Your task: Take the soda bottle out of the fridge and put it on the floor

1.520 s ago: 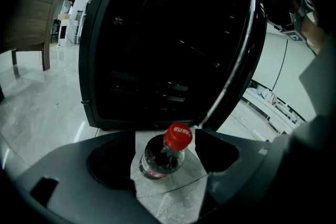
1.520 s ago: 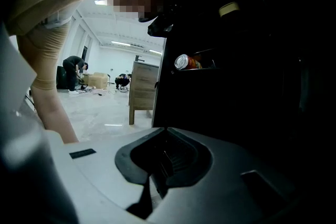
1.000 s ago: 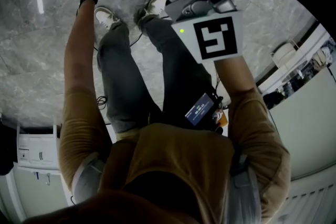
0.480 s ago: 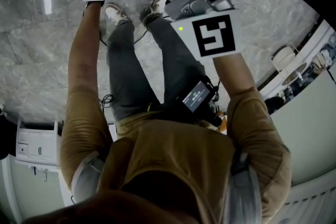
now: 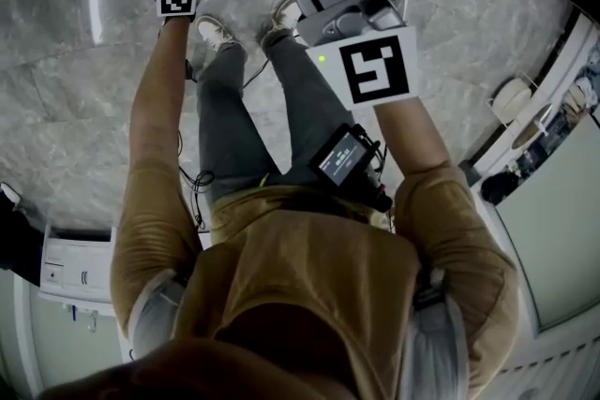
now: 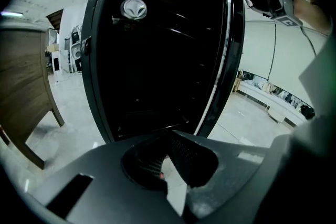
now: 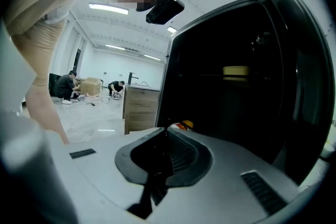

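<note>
Black glass-fronted fridge [image 6: 157,50]: it stood tall and dark across the middle of both gripper views. Its door looked closed, though I could not be sure.
Change: in the head view the left arm had stretched further toward the top edge than a second before, and the feet had shifted. I judged this to be the approach, with the door not yet opened.
Left claw [image 6: 169,139]: clenched, with nothing in it.
Right claw [image 7: 166,131]: clenched as well, and empty.
Fridge contents: faint shelves, and a yellow band [image 7: 235,71] at the upper right of the right gripper view, which was possibly the soda bottle.
Soda bottle: not surely made out, and presumably inside.
Grey marble floor [image 5: 75,108]: no bottle stood on it.
</note>
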